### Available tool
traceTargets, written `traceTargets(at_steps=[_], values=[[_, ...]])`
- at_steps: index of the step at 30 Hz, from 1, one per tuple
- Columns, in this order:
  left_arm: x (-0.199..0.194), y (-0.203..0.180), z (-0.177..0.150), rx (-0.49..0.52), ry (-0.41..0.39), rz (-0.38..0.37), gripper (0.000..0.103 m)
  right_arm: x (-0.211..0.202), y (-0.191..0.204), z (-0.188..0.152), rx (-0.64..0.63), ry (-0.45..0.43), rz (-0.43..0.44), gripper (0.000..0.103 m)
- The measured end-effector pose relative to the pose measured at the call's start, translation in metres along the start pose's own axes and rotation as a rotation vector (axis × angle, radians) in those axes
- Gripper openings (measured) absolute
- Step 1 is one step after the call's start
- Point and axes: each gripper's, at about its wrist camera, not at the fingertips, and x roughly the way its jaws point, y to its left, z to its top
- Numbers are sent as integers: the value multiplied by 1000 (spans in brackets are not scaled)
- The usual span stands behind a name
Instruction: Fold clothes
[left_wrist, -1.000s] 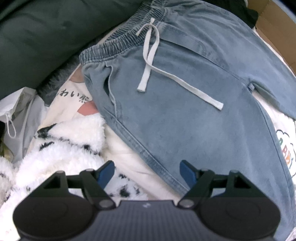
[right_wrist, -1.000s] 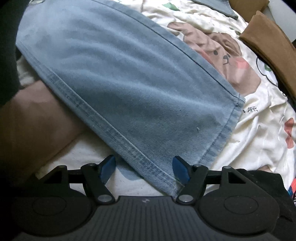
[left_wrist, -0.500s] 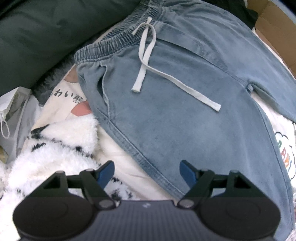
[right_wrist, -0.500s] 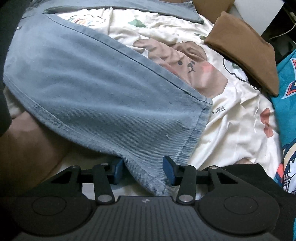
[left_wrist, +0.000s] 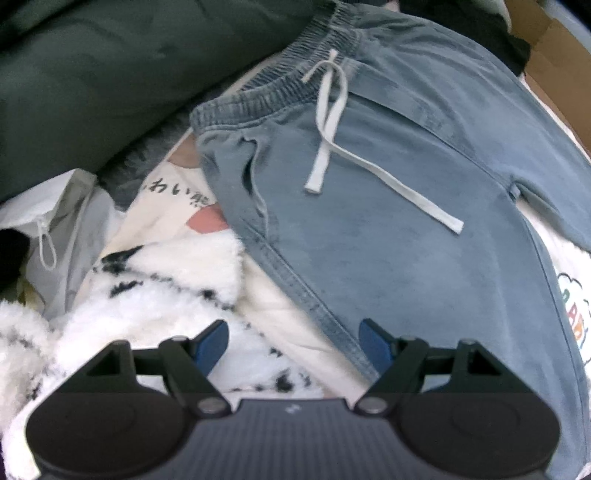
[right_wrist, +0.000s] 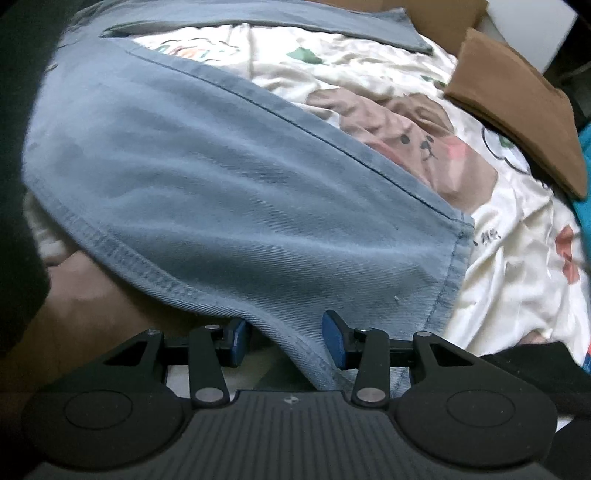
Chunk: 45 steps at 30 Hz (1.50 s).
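Observation:
Light blue denim trousers (left_wrist: 406, 229) lie spread on a printed bed sheet, with the elastic waistband (left_wrist: 280, 85) and white drawstring (left_wrist: 328, 147) at the top. My left gripper (left_wrist: 293, 343) hangs open above the trousers' side seam, one finger over denim and the other over fluffy fabric. In the right wrist view, one trouser leg (right_wrist: 221, 192) runs up from the hem corner. My right gripper (right_wrist: 284, 341) is shut on that bunched corner, which is raised off the sheet.
A fluffy white, black-flecked blanket (left_wrist: 166, 288) lies left of the trousers, with a dark green cushion (left_wrist: 92, 74) and a white bag (left_wrist: 62, 221) beyond it. A folded brown cloth (right_wrist: 517, 122) rests on the bear-print sheet (right_wrist: 406, 147). A person's bare limb (right_wrist: 74, 314) is at the left.
The right jaws narrowed onto the trouser leg's hem corner, and the corner now lifts off the sheet. The left gripper drifted slightly and stays open.

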Motion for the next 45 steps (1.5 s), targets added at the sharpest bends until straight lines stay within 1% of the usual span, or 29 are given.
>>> traceTargets(at_steps=[1,2,3,5,8,11,12,13,14,17,21,23,25,27,30,33,38,41,42,43,45], values=[[0,1,0,-3,0,-1,80,0,-1,0,6,-2,-4,45],[0,1,-1,-1,0,-1,80,-1,-3,1,8,-6,-8,33],[0,0,-1,3,1,0,80,-2,-4,1,10,-9,-12,29],[2,-1,-2,3,4,1,80,-1,-4,1,-3,-6,-9,27],[6,-2,-4,-11,8,-5,80,4,0,0,-45,10,-12,27],[7,-7,-6,0,10,-17,80,10,3,2,-71,21,-15,27],[8,-8,-7,1,8,-21,80,10,2,2,-70,22,-9,24],[8,-8,-7,-2,7,-27,80,8,0,2,-61,25,9,10],[9,-8,-8,-9,4,-31,80,6,-4,1,-49,28,25,8],[13,-5,-8,-45,-5,-44,80,-6,-15,0,-32,30,58,6],[18,1,-10,-122,-25,-78,79,-23,-26,4,-19,31,90,6],[19,5,-10,-165,-40,-111,75,-28,-32,9,-5,37,106,5],[21,11,-9,-219,-47,-150,65,-30,-36,13,-5,44,115,5],[23,17,-9,-277,-55,-185,62,-31,-38,17,-10,51,119,5],[22,29,-6,-370,-93,-215,62,-30,-41,23,-1,68,130,5],[25,40,-4,-445,-114,-247,62,-27,-46,27,13,94,148,5],[41,46,-4,-508,-109,-275,60,-23,-59,39,69,134,180,5],[52,48,-4,-533,-108,-285,52,-25,-62,47,69,137,178,5],[56,48,-5,-542,-110,-277,47,-26,-62,49,64,136,175,5],[60,48,-5,-553,-114,-262,38,-27,-63,52,59,135,172,5],[65,49,-8,-588,-127,-235,31,-28,-64,57,54,134,166,5]])
